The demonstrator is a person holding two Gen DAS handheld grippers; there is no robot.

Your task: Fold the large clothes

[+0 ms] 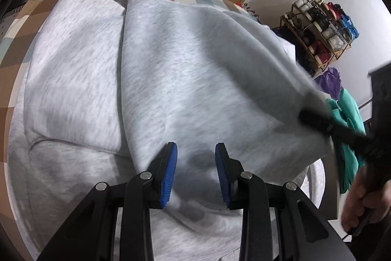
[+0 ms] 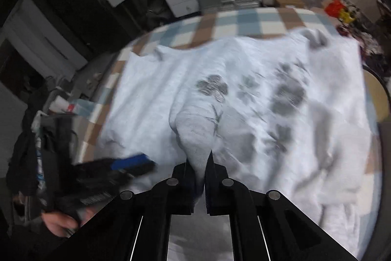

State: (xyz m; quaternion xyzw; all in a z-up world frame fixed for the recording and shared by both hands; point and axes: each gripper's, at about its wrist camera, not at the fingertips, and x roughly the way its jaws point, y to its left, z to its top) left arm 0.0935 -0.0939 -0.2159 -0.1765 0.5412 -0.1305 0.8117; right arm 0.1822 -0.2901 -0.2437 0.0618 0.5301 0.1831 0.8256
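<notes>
While spread across the checked tablecloth [image 1: 36, 6] to its near edge, the light grey sweatshirt [image 1: 171, 80] has one flap lifted; the right gripper [image 2: 204, 163] clenches a bunched fold, angled downward. Above the fabric, the left gripper [image 1: 195, 170] hangs released.
</notes>
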